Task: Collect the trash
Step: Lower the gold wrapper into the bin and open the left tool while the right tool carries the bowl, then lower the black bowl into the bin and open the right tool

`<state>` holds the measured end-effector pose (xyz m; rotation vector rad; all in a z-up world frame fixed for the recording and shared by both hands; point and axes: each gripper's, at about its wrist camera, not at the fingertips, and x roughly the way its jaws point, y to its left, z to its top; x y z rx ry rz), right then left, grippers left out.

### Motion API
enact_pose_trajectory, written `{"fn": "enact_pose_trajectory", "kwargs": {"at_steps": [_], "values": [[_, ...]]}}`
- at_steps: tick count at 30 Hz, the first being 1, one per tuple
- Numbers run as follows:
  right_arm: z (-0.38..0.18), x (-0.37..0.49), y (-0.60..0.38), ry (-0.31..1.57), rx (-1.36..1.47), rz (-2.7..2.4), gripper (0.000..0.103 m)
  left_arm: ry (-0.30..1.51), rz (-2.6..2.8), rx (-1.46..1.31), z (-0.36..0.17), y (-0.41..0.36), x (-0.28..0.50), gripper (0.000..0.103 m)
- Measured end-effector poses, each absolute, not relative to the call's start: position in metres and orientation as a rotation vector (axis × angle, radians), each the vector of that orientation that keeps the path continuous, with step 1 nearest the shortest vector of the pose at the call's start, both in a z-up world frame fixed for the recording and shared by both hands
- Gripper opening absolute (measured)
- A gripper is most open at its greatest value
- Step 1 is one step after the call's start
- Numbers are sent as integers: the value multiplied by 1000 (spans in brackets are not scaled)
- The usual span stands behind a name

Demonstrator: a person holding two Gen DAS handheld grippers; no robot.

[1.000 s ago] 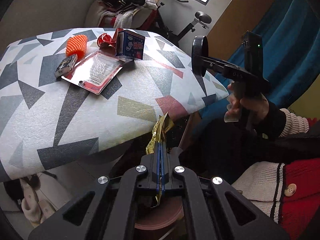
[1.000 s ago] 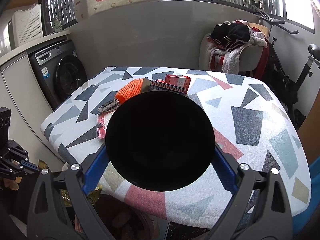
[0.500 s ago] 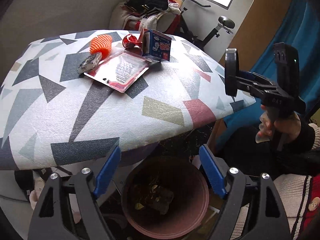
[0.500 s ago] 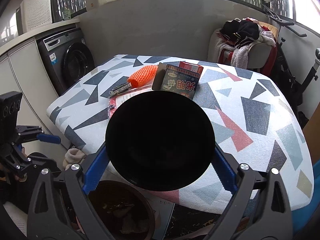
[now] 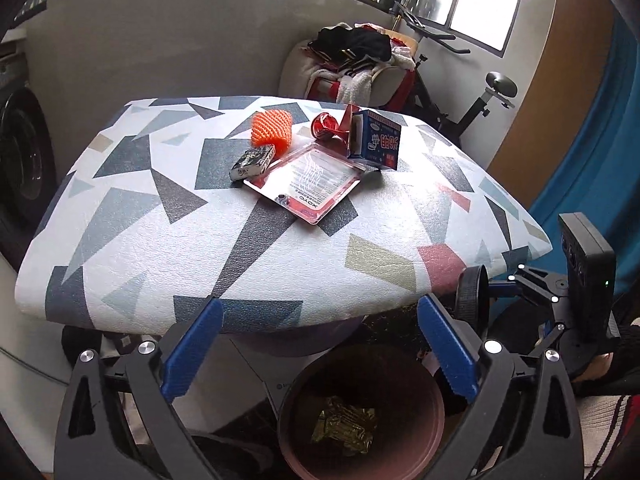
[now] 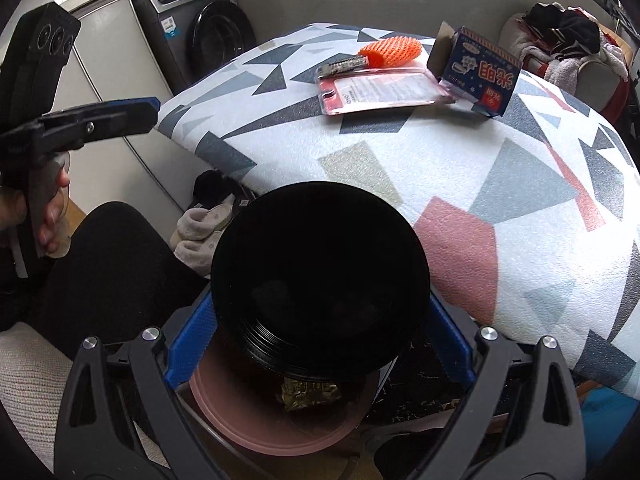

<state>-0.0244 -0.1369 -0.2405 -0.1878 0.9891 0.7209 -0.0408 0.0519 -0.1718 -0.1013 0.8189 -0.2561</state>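
The left tongs (image 5: 320, 356) stand wide apart with nothing between them, having just been opening, and hang over the pink bin (image 5: 362, 456) below the near edge of the tabletop (image 5: 280, 272). A crumpled gold wrapper (image 5: 346, 426) lies at the bottom of the bin.

The right tongs (image 6: 318, 344) are clamped across a round black lid (image 6: 320, 280), held over the same bin. It looks like stiff, light plastic with a ribbed rim, so pads set on opposite sides of the rim should grip without slipping, and it should take a drop without harm.

The remaining trash sits together toward the far side of the tabletop. The orange foam net (image 5: 271, 128) is soft and will squash; pinch it through the middle. The flat clear-and-red package (image 5: 308, 184) is thin, glossy and probably slippery, best taken by a corner that lifts off the tabletop. The blue carton (image 5: 374, 142) stands open and likely empty, so it could crush; grip across its narrow sides. A small dark printed box (image 5: 253, 163) lies just beside the net.
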Motion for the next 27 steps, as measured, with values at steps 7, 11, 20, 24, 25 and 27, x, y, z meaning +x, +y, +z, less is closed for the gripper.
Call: {"fn": "enact_pose_trajectory", "kwargs": {"at_steps": [7,11,20,24,25,27], "values": [[-258,-32,-124,1058,-214,758,93,815,-211,-124,-175,62,-44,96],[-262,-32,-121,1074,-220,764,93,816,-201,-130,-177,63,-45,96],[-265,-29,-119,1076,-218,765,97,825,-198,-129,-182,61,-43,96],[-262,-21,-125,1061,-207,727,97,826,-189,-129,-183,61,-42,96],[-259,-19,-128,1048,-203,713,97,825,-183,-125,-184,61,-41,96],[-252,-12,-134,1020,-194,680,97,823,-175,-112,-185,60,-39,96]]}}
